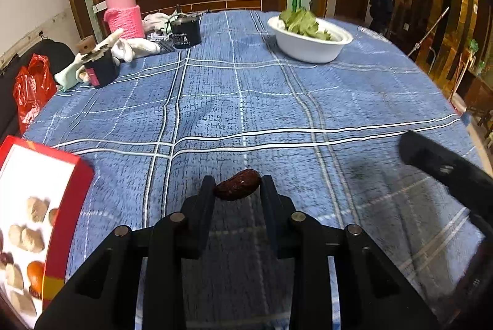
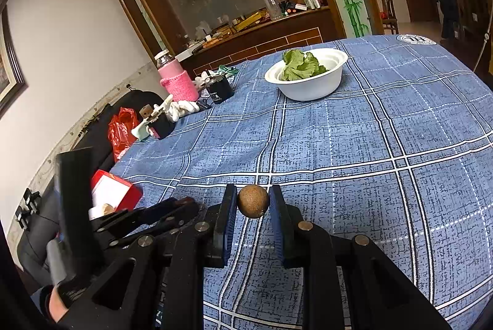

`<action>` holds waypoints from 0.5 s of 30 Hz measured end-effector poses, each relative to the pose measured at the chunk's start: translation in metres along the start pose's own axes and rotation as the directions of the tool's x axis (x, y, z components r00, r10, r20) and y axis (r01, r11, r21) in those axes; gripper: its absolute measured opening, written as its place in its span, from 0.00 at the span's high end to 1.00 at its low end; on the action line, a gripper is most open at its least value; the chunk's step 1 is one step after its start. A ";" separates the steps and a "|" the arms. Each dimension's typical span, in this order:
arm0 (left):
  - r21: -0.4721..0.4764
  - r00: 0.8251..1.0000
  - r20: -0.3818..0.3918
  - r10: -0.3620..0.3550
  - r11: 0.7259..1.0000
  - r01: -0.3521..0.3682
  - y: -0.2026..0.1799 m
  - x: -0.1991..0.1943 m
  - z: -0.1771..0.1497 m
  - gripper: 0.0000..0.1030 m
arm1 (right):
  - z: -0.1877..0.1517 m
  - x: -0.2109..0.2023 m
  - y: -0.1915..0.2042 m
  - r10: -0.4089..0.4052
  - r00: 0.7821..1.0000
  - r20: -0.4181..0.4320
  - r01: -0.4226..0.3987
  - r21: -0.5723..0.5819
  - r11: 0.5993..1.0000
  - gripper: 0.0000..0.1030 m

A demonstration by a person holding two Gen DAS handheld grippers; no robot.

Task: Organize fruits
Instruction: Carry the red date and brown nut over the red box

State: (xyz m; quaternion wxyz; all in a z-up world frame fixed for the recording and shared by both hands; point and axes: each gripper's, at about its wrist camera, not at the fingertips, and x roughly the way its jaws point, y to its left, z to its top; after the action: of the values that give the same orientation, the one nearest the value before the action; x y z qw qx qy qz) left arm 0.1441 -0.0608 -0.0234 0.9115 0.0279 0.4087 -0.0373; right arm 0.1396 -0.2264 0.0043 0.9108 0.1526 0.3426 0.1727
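My left gripper (image 1: 237, 186) is shut on a dark red date (image 1: 238, 188), held just above the blue checked tablecloth (image 1: 246, 101). My right gripper (image 2: 253, 202) is shut on a round brown longan (image 2: 253, 201), also above the cloth. A red box (image 1: 66, 206) with a white inside holds several nuts and fruits at the lower left of the left wrist view; it also shows in the right wrist view (image 2: 118, 191) left of my fingers. The left gripper body shows in the right wrist view (image 2: 148, 222), close beside the right one.
A white bowl (image 1: 308, 43) of green leaves stands at the far middle of the table; it also shows in the right wrist view (image 2: 308, 80). A pink-sleeved jar (image 1: 123, 12), black cups (image 1: 185, 32), and white gloves (image 1: 132, 47) crowd the far left. A red bag (image 1: 30, 89) hangs off the left edge.
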 end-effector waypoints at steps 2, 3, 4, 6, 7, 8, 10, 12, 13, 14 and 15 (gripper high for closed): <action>-0.016 1.000 0.001 -0.004 1.000 0.004 0.000 -0.009 -0.003 0.74 | 0.000 0.000 0.001 0.003 1.000 -0.002 -0.003 -0.004 1.000 0.79; -0.026 1.000 -0.001 -0.005 1.000 0.005 0.000 -0.012 -0.005 0.74 | 0.000 0.000 0.002 0.005 1.000 -0.002 -0.005 -0.007 1.000 0.79; -0.038 1.000 -0.007 -0.006 0.999 0.005 -0.001 -0.014 -0.008 0.74 | 0.000 0.000 0.003 0.004 1.000 -0.001 -0.004 -0.010 1.000 0.79; -0.056 1.000 -0.019 -0.006 0.998 0.005 -0.003 -0.020 -0.016 0.74 | -0.001 0.000 0.003 0.001 1.000 -0.002 -0.001 -0.014 1.000 0.79; -0.057 1.000 -0.020 0.002 0.998 -0.003 -0.004 -0.023 -0.021 0.74 | -0.001 0.001 0.003 -0.003 1.000 -0.004 0.003 -0.016 1.000 0.79; -0.058 1.000 -0.021 0.008 0.998 -0.009 -0.004 -0.024 -0.023 0.74 | -0.002 0.002 0.003 -0.012 1.000 -0.006 0.012 -0.019 1.000 0.79; -0.067 0.999 -0.033 0.016 0.998 -0.018 -0.002 -0.026 -0.029 0.74 | -0.003 0.006 0.003 -0.025 0.999 -0.025 0.025 -0.019 1.000 0.79; -0.080 0.999 -0.034 0.017 0.997 -0.019 0.001 -0.031 -0.033 0.74 | -0.004 0.006 0.006 -0.046 0.999 -0.029 0.045 -0.031 0.999 0.79; -0.084 0.999 -0.029 0.017 0.996 -0.019 0.003 -0.034 -0.034 0.74 | -0.005 0.004 0.010 -0.052 0.998 -0.029 0.050 -0.044 0.998 0.79; -0.087 1.000 -0.018 0.020 0.996 -0.021 0.005 -0.039 -0.035 0.74 | -0.006 0.003 0.014 -0.054 0.998 -0.030 0.052 -0.056 0.997 0.79; -0.090 1.000 -0.010 0.023 0.996 -0.024 0.007 -0.042 -0.036 0.74 | -0.009 0.001 0.019 -0.061 0.998 -0.033 0.059 -0.073 0.996 0.79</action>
State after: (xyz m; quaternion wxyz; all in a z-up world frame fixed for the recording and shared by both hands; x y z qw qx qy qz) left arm 0.0903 -0.0488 -0.0156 0.9103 -0.0085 0.4137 -0.0080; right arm 0.1299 -0.2074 0.0052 0.9142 0.1063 0.3566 0.1603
